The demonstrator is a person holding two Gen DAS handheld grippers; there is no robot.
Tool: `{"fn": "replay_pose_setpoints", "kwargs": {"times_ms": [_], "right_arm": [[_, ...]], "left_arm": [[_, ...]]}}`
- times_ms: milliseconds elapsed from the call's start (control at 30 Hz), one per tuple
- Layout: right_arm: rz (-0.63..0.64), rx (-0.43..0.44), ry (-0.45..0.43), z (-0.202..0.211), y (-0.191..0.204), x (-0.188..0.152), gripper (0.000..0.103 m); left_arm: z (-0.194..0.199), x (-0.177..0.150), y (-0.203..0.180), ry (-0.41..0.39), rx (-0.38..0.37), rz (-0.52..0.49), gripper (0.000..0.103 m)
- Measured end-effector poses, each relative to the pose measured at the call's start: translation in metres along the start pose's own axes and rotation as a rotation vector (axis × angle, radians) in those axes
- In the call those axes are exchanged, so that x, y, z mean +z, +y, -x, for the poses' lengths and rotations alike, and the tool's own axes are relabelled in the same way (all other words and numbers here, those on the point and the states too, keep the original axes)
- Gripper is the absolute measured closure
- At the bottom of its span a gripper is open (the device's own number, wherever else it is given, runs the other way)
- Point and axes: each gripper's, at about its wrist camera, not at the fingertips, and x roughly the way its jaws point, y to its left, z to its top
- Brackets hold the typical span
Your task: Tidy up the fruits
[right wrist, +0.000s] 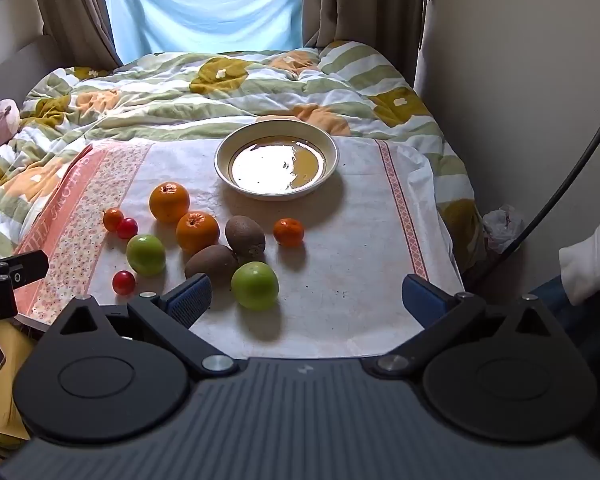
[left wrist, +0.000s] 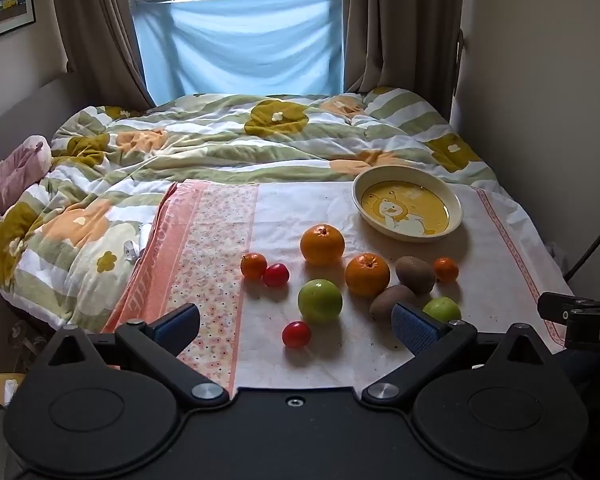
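Both hand-held grippers, left (left wrist: 296,328) and right (right wrist: 306,296), are wide open and hold nothing. The green apple (right wrist: 255,286) looks round, firm and smooth. Squeeze its middle gently.

10 loose fruits (right wrist: 198,232) lie near empty bowl (right wrist: 277,136).

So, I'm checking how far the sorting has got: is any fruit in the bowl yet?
No, the bowl holds nothing, and the oranges, kiwis and apples all lie on the cloth.
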Motion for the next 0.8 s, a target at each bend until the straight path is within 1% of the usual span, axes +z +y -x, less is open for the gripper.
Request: {"fn": "replay_pose_setpoints", "kwargs": {"times_ms": [100,167,300,800], "right_arm": [[0.002,0.0,-0.002,-0.0006,0.0006,0.0007,0.0],[0.005,-0.001,-0.004,-0.0009,0.0006,0.0012,0.0],[0.003,-0.002,-0.003,-0.0021,0.0017,0.0019,0.0],[0.003,-0.002,-0.002,-0.0077,0.0037,0.0031,0.0]], "left_arm": [[-0.002,-0.0008,0.0032,-0.007,-0.018,0.017,0.0],[0.0033,-0.0028,-0.0022,-0.028,0.016,-0.015,0.0],[-0.0012,0.0006,-0.0052,-0.013,0.023,-0.019,0.0],[-0.0022,0.005,0.0023,-0.018,0.024,-0.009,0.0]]}}
